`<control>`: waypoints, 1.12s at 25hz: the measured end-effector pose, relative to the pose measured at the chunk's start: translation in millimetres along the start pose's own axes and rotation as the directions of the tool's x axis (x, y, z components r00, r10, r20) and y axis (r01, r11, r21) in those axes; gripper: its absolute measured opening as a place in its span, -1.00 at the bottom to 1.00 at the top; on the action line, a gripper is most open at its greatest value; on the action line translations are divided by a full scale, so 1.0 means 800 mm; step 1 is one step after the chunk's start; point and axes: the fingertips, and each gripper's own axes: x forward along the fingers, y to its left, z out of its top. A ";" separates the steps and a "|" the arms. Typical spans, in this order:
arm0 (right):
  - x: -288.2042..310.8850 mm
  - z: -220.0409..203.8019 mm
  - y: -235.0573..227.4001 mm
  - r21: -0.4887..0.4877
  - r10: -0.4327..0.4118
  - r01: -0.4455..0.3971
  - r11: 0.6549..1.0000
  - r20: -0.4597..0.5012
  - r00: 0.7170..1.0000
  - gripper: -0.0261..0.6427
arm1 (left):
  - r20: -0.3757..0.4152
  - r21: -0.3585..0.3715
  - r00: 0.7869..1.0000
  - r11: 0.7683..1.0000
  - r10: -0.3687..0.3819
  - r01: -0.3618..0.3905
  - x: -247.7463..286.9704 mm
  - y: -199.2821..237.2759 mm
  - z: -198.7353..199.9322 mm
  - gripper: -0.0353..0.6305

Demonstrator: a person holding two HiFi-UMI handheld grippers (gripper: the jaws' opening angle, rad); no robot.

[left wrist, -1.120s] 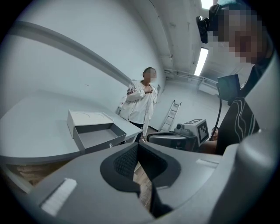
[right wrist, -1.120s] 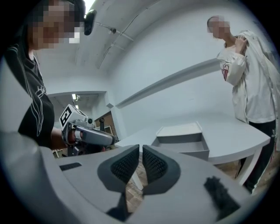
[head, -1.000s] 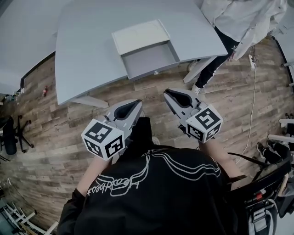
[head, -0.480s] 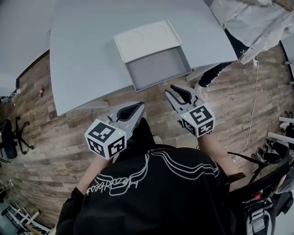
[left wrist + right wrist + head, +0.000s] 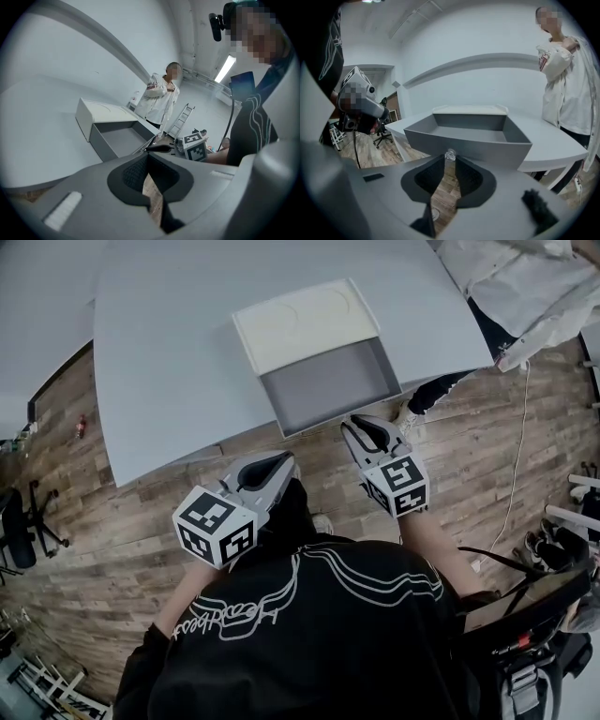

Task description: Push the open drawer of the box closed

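A white box (image 5: pixel 305 320) lies on the grey table (image 5: pixel 169 362), and its grey drawer (image 5: pixel 328 385) is pulled out toward me over the table's near edge. In the right gripper view the drawer's front wall (image 5: pixel 487 151) fills the middle, with a small clear knob (image 5: pixel 450 154) on it. My right gripper (image 5: pixel 354 424) (image 5: pixel 450 159) is narrowly open, its tips on either side of that knob at the drawer front. My left gripper (image 5: pixel 284 462) (image 5: pixel 148 157) hangs lower over the floor, short of the table, its tips together and nothing in it.
A person in a white jacket (image 5: pixel 525 287) stands at the table's right side. A cable (image 5: pixel 514 474) runs along the wooden floor on the right. An office chair (image 5: pixel 19 521) stands at the far left. A ladder (image 5: pixel 180 119) leans behind the table.
The table and box have come nearer. My right gripper has moved forward from over the floor up to the drawer's front. The left gripper has barely shifted.
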 end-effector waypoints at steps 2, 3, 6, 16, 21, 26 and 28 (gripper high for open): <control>-0.001 0.000 0.001 -0.003 0.000 0.000 1.000 0.006 1.000 -0.69 | -0.005 -0.001 1.000 1.000 -0.002 0.002 0.000 0.000 -0.002 -0.87; -0.002 0.000 0.001 -0.003 0.002 -0.002 1.000 0.008 1.000 -0.69 | -0.006 -0.001 1.000 1.000 -0.003 0.003 0.000 -0.001 -0.003 -0.87; -0.004 0.000 0.001 0.005 0.005 -0.005 1.000 0.011 1.000 -0.70 | -0.010 -0.002 1.000 1.000 -0.006 0.006 0.002 -0.002 -0.004 -0.87; -0.006 0.010 0.000 0.020 0.000 0.000 1.000 0.028 1.000 -0.71 | -0.005 0.000 1.000 1.000 -0.006 0.006 0.003 -0.001 -0.003 -0.87; 0.000 0.018 -0.003 0.029 0.000 -0.001 1.000 0.032 0.999 -0.71 | 0.004 -0.008 1.000 1.000 0.004 -0.004 -0.001 0.003 -0.003 -0.87; 0.009 0.028 -0.004 0.022 0.000 0.000 1.000 0.032 0.999 -0.71 | 0.010 -0.011 1.000 1.000 0.018 -0.018 -0.010 0.008 -0.003 -0.87; 0.015 0.031 -0.008 0.018 -0.001 0.000 1.000 0.031 1.000 -0.71 | 0.014 -0.011 1.000 1.000 0.024 -0.024 -0.008 0.012 0.001 -0.87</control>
